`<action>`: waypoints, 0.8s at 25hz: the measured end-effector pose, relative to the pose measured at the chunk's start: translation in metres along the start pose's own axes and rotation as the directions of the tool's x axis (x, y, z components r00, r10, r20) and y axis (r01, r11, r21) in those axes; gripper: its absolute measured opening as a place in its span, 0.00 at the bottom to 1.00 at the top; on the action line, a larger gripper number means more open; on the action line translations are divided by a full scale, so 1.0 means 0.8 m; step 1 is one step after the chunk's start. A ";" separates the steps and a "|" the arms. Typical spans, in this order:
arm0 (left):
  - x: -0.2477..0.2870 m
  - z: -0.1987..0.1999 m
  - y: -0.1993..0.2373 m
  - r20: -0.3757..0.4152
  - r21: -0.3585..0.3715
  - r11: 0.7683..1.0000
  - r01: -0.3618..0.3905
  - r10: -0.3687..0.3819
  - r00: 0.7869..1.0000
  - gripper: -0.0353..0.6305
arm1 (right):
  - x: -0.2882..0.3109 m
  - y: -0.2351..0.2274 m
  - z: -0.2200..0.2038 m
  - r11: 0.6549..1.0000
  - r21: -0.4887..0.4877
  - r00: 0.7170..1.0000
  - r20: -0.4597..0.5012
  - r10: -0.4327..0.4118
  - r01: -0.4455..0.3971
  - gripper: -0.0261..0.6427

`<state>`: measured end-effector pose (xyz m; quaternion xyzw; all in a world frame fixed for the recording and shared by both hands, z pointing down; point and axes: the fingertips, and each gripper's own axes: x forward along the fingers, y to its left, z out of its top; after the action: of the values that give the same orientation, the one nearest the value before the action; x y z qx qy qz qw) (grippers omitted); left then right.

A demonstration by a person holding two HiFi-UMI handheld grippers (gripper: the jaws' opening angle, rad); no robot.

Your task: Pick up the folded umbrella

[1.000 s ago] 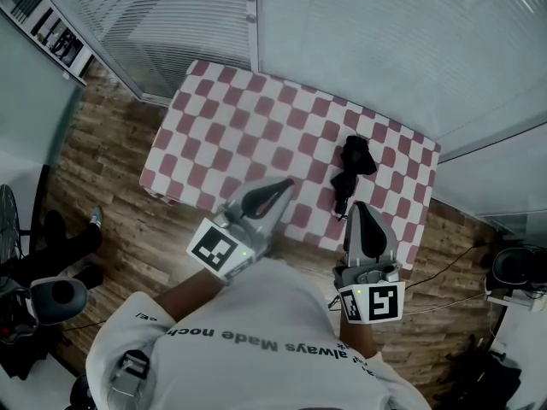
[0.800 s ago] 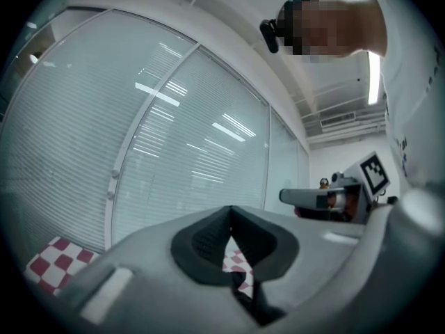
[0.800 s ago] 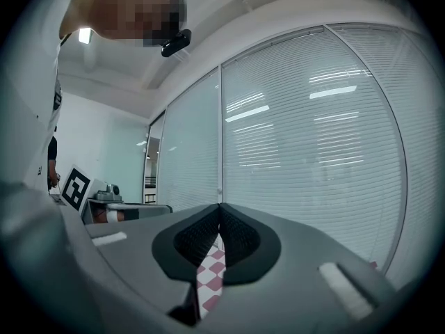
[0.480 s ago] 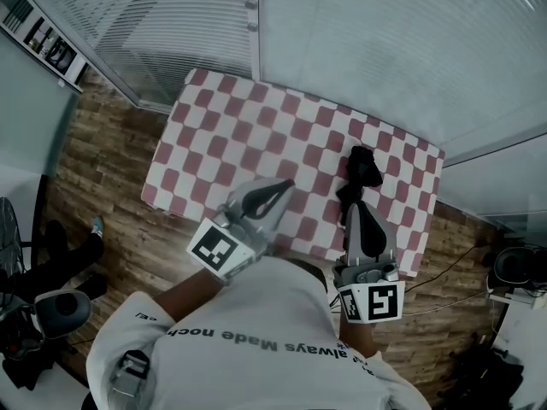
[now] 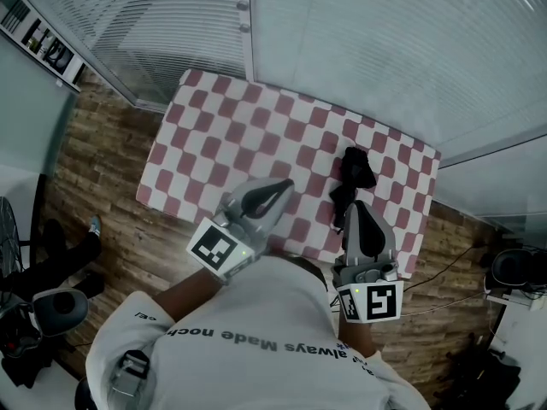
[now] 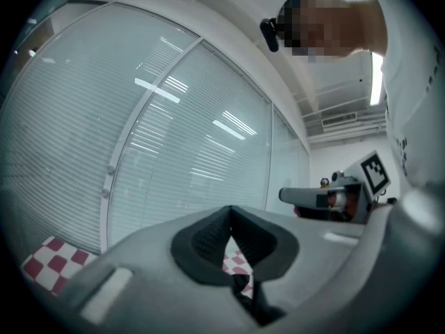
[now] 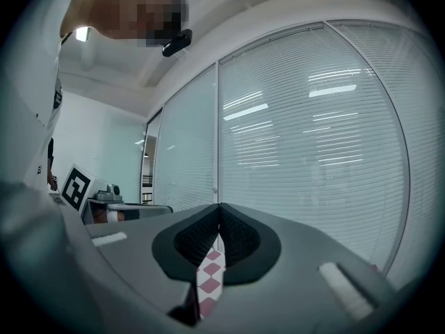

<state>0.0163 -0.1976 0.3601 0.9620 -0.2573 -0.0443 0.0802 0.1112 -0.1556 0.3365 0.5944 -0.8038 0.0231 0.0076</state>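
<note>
The folded black umbrella (image 5: 350,176) lies on the red-and-white checked table (image 5: 231,135), near its right end. My right gripper (image 5: 359,208) is held level just short of the umbrella's near end, jaws shut and empty; in the right gripper view the gripper (image 7: 220,206) shows pads meeting at the tip. My left gripper (image 5: 279,186) hovers over the table's near edge, left of the umbrella and apart from it. Its pads also meet at the tip in the left gripper view, where the gripper (image 6: 231,210) holds nothing.
A glass wall with blinds (image 5: 385,49) runs right behind the table. Wooden floor (image 5: 102,152) surrounds it. A fan and dark gear (image 5: 51,301) stand at the left, a cable and a device (image 5: 513,272) at the right.
Both grippers have edged a little further over the table's near edge, the right one closer to the umbrella. Their jaws stay as they were. The umbrella has not moved.
</note>
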 end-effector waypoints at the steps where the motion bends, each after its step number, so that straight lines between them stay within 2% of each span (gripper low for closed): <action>1: 0.005 0.002 -0.003 0.006 0.000 1.000 -0.002 0.002 1.000 0.06 | -0.002 -0.005 0.000 1.000 0.000 1.000 -0.002 0.003 -0.003 0.04; 14: 0.058 0.001 -0.040 0.011 0.011 1.000 -0.005 0.005 1.000 0.06 | -0.029 -0.065 0.009 1.000 -0.018 1.000 -0.002 0.009 -0.009 0.04; 20: 0.069 -0.012 -0.039 -0.023 0.011 1.000 -0.004 0.004 1.000 0.06 | -0.027 -0.084 -0.003 1.000 -0.007 1.000 -0.027 -0.010 0.010 0.04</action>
<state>0.0808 -0.1974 0.3616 0.9623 -0.2587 -0.0317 0.0780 0.1814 -0.1543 0.3397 0.5981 -0.8007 0.0283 0.0208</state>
